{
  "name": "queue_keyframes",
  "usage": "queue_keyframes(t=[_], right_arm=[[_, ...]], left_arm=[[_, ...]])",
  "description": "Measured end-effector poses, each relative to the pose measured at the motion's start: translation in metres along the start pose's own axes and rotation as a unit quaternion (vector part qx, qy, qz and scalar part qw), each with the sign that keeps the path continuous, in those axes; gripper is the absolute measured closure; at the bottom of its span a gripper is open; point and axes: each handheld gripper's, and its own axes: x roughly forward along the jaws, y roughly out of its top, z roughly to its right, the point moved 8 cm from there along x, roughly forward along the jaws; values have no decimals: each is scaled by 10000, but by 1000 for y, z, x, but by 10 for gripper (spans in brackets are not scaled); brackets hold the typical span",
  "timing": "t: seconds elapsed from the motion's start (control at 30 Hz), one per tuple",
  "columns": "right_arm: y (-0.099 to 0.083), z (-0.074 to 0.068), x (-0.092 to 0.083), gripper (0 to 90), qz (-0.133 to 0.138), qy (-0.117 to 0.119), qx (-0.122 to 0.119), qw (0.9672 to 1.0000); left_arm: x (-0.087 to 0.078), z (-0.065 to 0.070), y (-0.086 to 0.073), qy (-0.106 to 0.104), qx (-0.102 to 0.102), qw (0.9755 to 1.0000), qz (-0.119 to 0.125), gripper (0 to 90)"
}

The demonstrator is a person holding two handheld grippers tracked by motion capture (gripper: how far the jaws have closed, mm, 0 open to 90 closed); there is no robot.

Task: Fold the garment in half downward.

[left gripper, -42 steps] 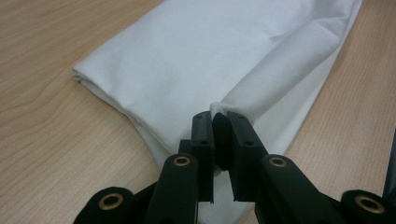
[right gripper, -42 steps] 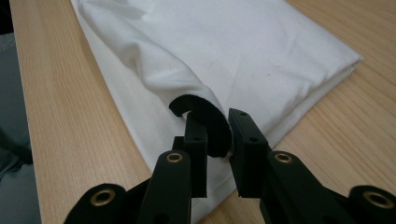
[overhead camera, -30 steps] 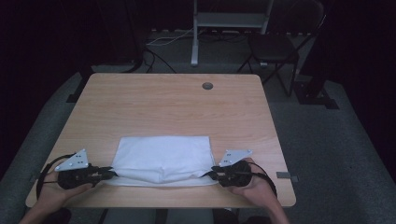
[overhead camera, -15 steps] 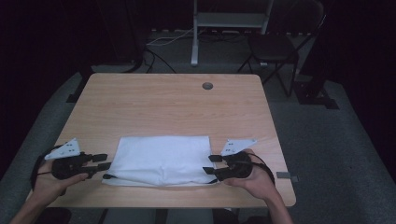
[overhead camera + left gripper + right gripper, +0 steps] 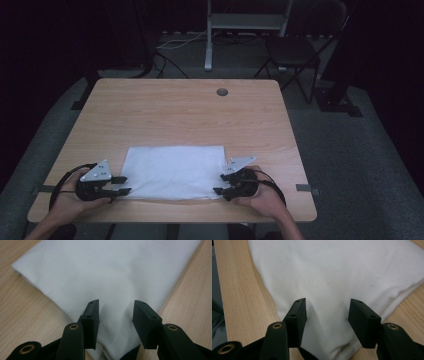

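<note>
Lying flat near the bottom edge of the counter (image 5: 165,107), a folded white cloth (image 5: 174,171) sits in the lower middle of the high view, between the two grippers. Left gripper (image 5: 120,184) is at the lower left of that frame, held in the person's left hand (image 5: 75,202), tips at the cloth's lower left corner. Right gripper (image 5: 218,183) is at the lower right, in the right hand (image 5: 262,200), tips at the cloth's lower right corner.

Left gripper view: jaws stand apart, having just been opening; the cloth corner runs up between them with a soft ridge in the fabric, pads not pressing it. Bare wood shows at both sides of the frame.

Right gripper view: same story, jaws parted and just been opening, cloth corner between them, a small crease in the gap, no pinch. The cloth's layered folded edge shows at the lower right of that frame, wood beyond it and along the left.

Farther up the high view the counter has a small round grommet (image 5: 222,92) near its far edge. Beyond that, dim floor, cables, a white stand (image 5: 209,35) and what looks like a dark chair (image 5: 295,47) at the upper right; too dark to be sure.
</note>
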Motion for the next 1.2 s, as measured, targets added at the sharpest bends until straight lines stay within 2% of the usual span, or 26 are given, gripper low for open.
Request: queue_keyframes(t=[0.3,0.47,0.57,0.7,0.77,0.87,1.0,1.07,1.2], right_arm=[[0,14,1,481,-84,-240,73,9996],[-1,34,-1,481,-38,-426,205,9989],[0,46,-1,466,-81,-614,287,9977],[8,67,0,440,-218,-1117,327,9930],[17,72,1,421,-89,-1219,413,9916],[31,64,4,399,156,-1028,543,9931],[26,49,13,390,-7,-815,462,9956],[19,48,16,381,-115,-854,457,9952],[15,50,15,383,53,-849,575,9947]], left_arm=[[15,-14,14,70,-164,9998,-19,560],[29,-24,27,104,-291,9995,53,560],[36,-31,36,168,-300,9994,33,553],[49,-45,51,241,-379,9990,23,527],[54,-49,58,237,-432,9988,51,517],[55,-43,64,171,-412,9989,114,509],[56,-34,59,226,-312,9992,51,508],[55,-34,58,239,-319,9992,76,508],[59,-38,61,341,-297,9990,21,509]])
